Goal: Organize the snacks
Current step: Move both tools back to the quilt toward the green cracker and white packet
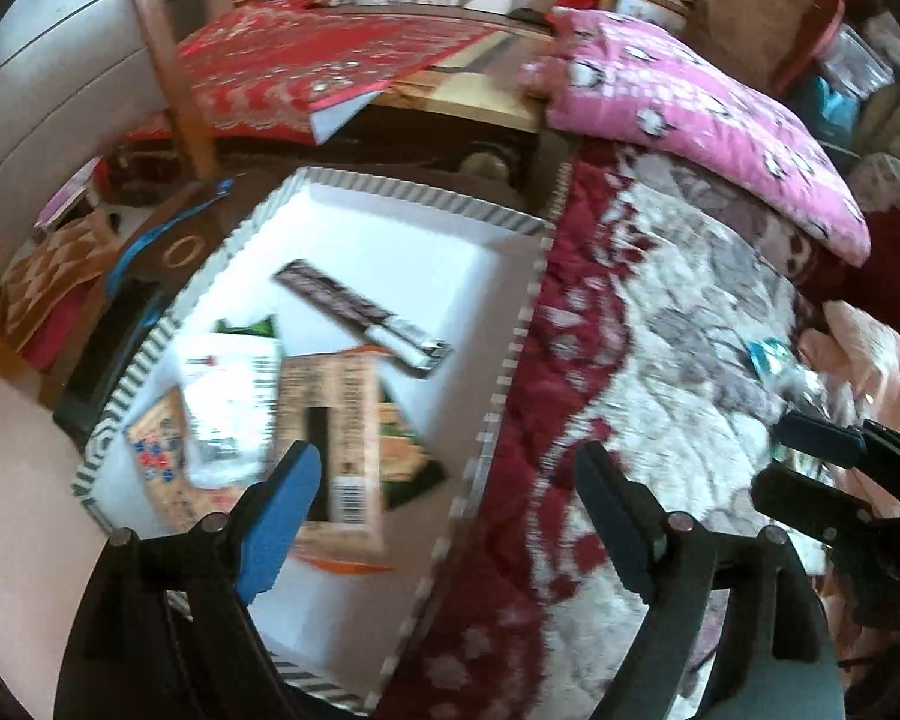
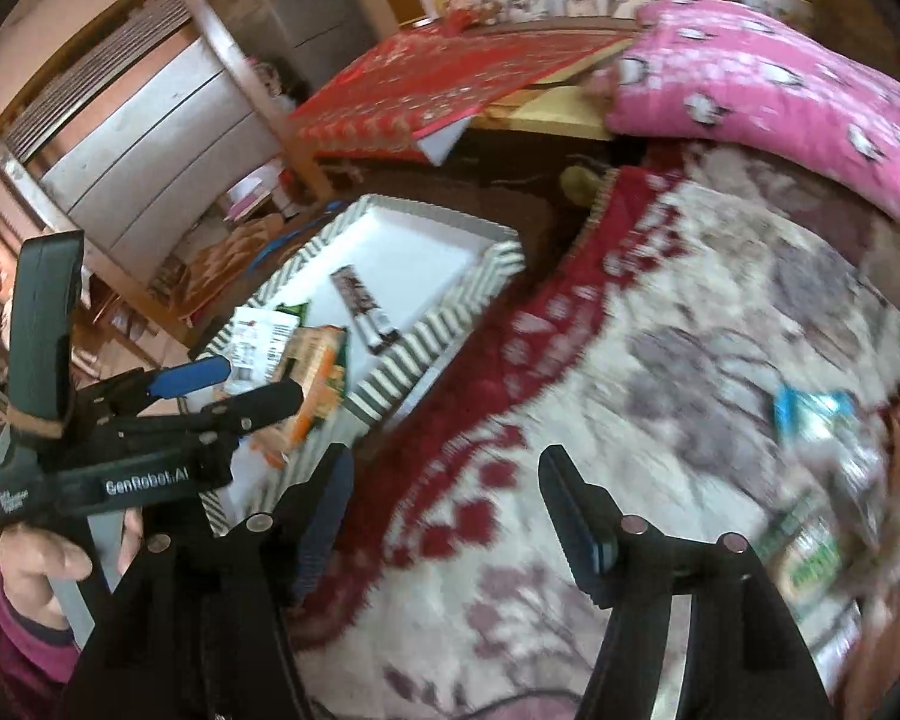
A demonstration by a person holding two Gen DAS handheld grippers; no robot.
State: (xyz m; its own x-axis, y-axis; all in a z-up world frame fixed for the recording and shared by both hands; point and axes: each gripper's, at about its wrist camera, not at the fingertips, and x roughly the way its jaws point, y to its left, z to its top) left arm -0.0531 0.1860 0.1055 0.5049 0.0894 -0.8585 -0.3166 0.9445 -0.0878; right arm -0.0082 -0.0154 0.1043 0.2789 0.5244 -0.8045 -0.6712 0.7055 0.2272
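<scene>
A white box with a striped rim point(image 1: 510, 324) lies beside the bed and holds several snack packets: a dark bar point(image 1: 360, 312), a white packet point(image 1: 228, 408) and a tan packet with a barcode point(image 1: 336, 438). My left gripper point(image 1: 450, 480) hangs open over the box's right rim with nothing between its fingers. The right wrist view shows that gripper point(image 2: 264, 381) above the box point(image 2: 444, 318). My right gripper point(image 2: 450, 480) is open and empty over the patterned bedspread point(image 2: 660, 360). More snacks lie blurred at the right: a blue packet point(image 2: 810, 414) and green packets point(image 2: 810, 558).
A pink quilt point(image 1: 690, 108) is piled at the head of the bed. A red patterned cloth point(image 1: 306, 60) covers a table behind the box, next to a wooden post point(image 1: 168, 60). A person's hand point(image 2: 42, 558) holds the left gripper's handle.
</scene>
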